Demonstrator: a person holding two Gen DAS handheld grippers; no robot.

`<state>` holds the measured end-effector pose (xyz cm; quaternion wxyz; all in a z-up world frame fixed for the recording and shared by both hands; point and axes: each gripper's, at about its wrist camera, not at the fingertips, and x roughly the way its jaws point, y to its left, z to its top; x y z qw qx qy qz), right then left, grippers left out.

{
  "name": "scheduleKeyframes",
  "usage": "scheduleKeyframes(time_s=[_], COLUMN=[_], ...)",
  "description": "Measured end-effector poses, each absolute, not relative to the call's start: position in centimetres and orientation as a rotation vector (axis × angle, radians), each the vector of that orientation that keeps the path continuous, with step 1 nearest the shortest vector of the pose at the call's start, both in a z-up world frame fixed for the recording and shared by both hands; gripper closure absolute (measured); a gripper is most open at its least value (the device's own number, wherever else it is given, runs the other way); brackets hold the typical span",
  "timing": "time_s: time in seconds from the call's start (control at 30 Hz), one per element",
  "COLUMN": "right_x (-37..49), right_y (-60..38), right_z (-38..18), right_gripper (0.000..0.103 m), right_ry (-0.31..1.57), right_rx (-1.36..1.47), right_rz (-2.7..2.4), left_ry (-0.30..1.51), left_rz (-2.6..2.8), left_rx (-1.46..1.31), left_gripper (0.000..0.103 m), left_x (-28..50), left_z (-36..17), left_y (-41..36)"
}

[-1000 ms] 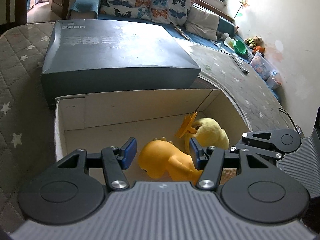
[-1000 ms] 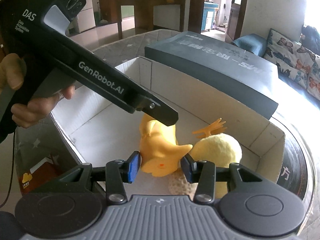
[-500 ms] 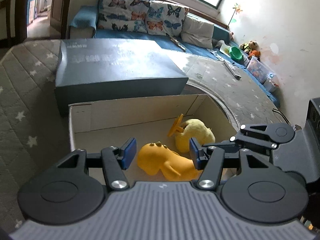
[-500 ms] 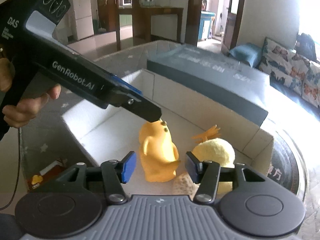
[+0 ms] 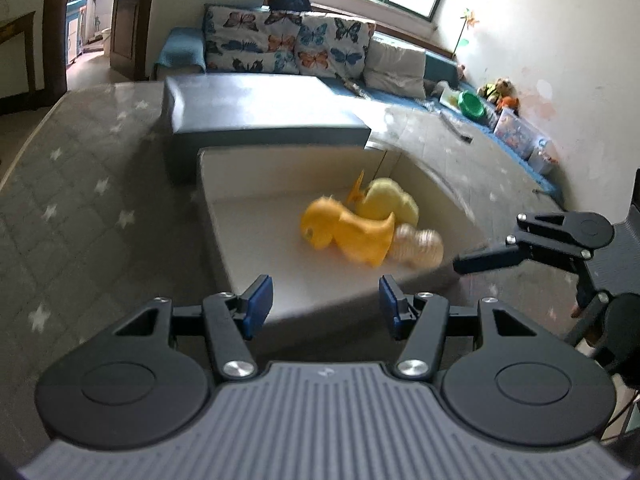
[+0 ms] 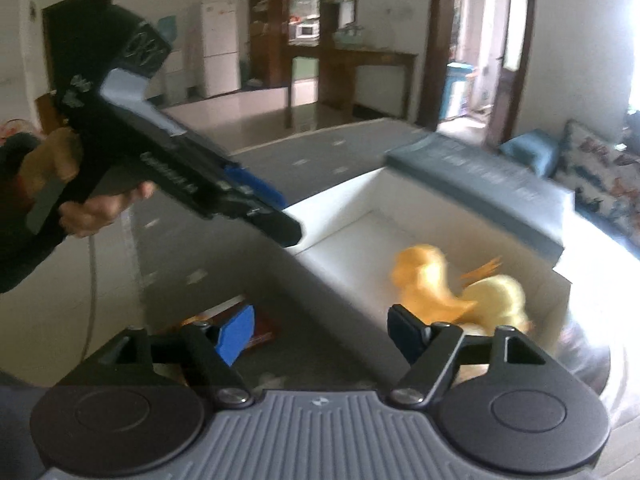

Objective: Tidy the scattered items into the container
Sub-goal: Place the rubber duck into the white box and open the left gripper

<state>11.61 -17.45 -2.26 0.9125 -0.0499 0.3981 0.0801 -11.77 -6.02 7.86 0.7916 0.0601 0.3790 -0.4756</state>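
Note:
A white cardboard box (image 5: 240, 176) (image 6: 348, 200) holds an orange rubber toy (image 5: 344, 232) (image 6: 424, 280), a pale yellow plush (image 5: 388, 204) (image 6: 496, 296) and a beige ribbed ball (image 5: 418, 244). My left gripper (image 5: 326, 300) hovers short of the box's near wall, its pads apart with nothing between them. It also shows in the right wrist view as the left gripper (image 6: 280, 216), held by a hand above the box's left corner. My right gripper (image 6: 320, 332) is off the box's near side; its jaws are opening and hold nothing.
A flat dark grey box (image 5: 256, 112) (image 6: 480, 176) lies right behind the white one. Both rest on a grey star-patterned table cover (image 5: 80, 200). A sofa with butterfly cushions (image 5: 280, 44) stands beyond. Below the table edge lies a red-orange item (image 6: 260, 328).
Both grippers drew back and up out of the box. The right jaws spread wider and let go of the orange toy, which now lies in the box.

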Motion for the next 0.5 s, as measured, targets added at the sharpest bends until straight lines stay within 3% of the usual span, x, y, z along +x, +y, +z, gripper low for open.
scheduleKeyframes(time_s=[0.5], right_x=[13.7], right_y=[-11.5], right_z=[-7.0], right_gripper=[0.019], right_ry=[0.898], right_rx=[0.033], right_rz=[0.135], left_ry=[0.825], left_rz=[-1.043], left_rx=[0.097], left_gripper=[0.045], left_x=[-12.7], left_z=[6.4], left_y=[-2.8])
